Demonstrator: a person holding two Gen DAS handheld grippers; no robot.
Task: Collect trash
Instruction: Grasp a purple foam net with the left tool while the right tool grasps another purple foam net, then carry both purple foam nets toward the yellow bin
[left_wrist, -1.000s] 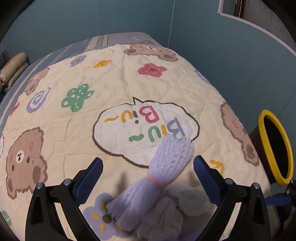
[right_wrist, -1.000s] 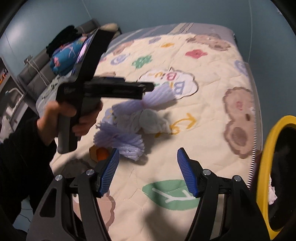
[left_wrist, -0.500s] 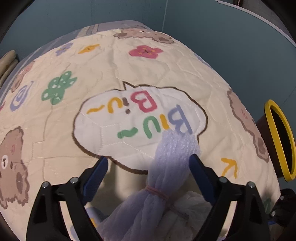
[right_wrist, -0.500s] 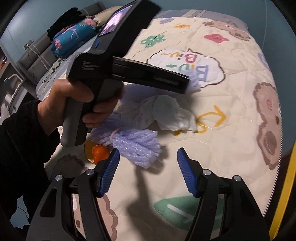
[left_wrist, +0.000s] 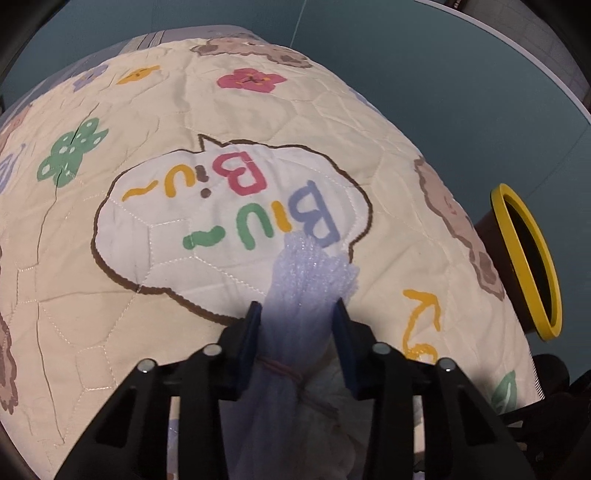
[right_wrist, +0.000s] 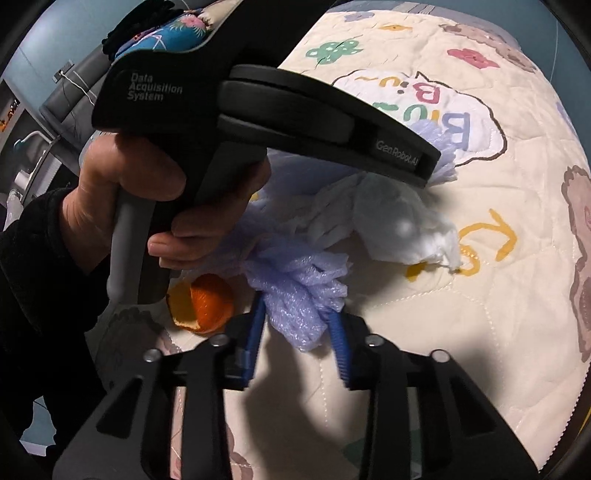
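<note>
Now both claws have closed since a second ago: the left claw (left_wrist: 297, 314) pinches one lilac foam-net bundle (left_wrist: 314, 273), the right claw (right_wrist: 297, 325) grips a second foam net (right_wrist: 295, 291). Both lie on the bed's cream quilt (left_wrist: 110, 314), which is stitched in hexagons and printed with bears. Crumpled white tissue (right_wrist: 399, 229) and orange peel (right_wrist: 207, 302) sit close by; a yellow-rimmed bin (left_wrist: 532, 266) stands at right against teal walls.
</note>
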